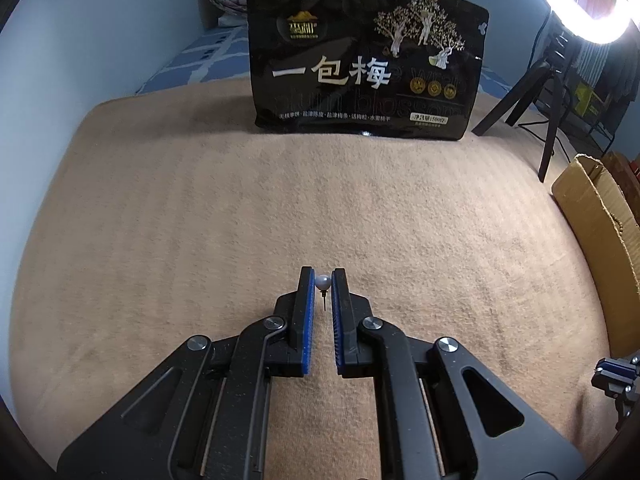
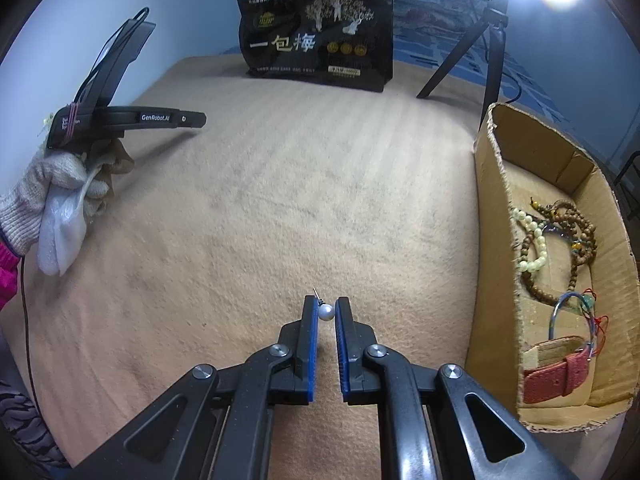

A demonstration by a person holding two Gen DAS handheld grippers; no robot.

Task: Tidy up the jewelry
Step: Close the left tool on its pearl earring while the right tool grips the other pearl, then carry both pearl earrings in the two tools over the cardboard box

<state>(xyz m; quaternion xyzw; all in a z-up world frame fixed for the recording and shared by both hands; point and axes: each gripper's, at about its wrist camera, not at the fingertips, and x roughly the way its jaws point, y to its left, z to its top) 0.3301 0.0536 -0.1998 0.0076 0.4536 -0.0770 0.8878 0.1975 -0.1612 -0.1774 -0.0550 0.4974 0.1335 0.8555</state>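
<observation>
My left gripper (image 1: 322,276) is shut on a white pearl stud earring (image 1: 322,282), its thin pin pointing back toward the camera just above the tan blanket (image 1: 200,220). My right gripper (image 2: 326,304) is shut on a second pearl stud (image 2: 326,312), whose pin sticks out up and to the left past the blue pads. In the right wrist view, the left gripper (image 2: 200,119) shows side-on at the far left, held by a gloved hand (image 2: 52,184); its pearl is hidden there.
An open cardboard box (image 2: 492,200) at the right holds bead bracelets (image 2: 560,240), a bangle and a red strap (image 2: 556,376). A black snack bag (image 1: 360,56) stands at the back. A tripod (image 2: 492,48) and ring light are at the back right.
</observation>
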